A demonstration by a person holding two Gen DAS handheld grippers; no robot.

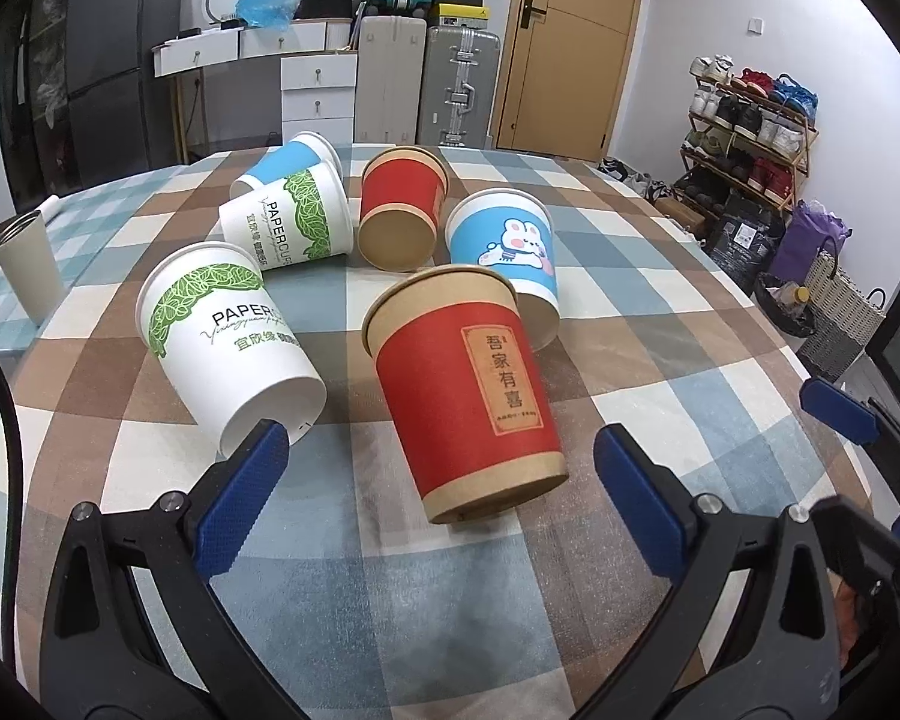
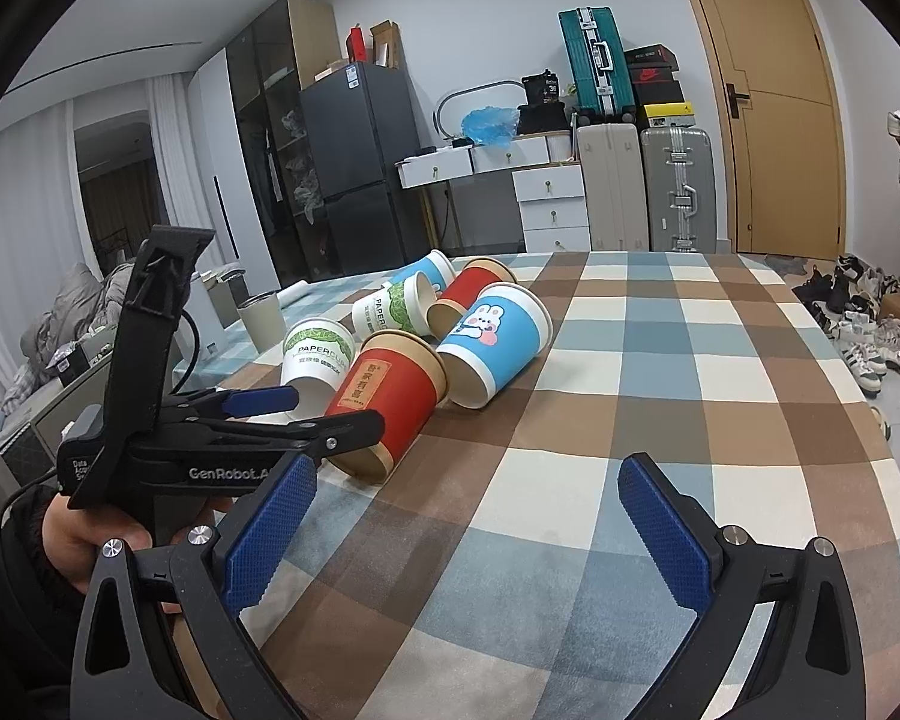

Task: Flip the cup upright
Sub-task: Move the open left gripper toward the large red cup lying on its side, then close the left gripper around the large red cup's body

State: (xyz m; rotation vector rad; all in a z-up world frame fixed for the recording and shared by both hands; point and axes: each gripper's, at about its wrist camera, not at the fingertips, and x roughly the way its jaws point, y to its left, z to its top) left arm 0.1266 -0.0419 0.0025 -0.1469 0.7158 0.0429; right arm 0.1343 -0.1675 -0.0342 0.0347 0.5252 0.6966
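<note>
Six paper cups lay on their sides in a cluster on the checked counter [image 1: 660, 324], and the nearest, a red cup with a kraft rim [image 1: 465, 384], rested with its base toward the left gripper [image 1: 441, 507] and its mouth pointing away. That gripper's jaws stood wide open and held nothing, one blue pad either side of the red cup's base but short of it. To do the step well, the jaws would likely need to straddle the cup's middle, close softly enough not to crush the paper wall, then rotate until the base met the cloth. The white PAPERCUP cup [image 1: 228, 336] lay just to the left, so a wide approach risked nudging it. The right gripper [image 2: 468, 534] also hung open and empty over bare cloth, well apart from the cups. Only the right wrist view showed the left gripper from the side, low beside the red cup, with the person's hand [image 2: 90, 531] on its handle; only the left view showed the label on the cup.
</note>
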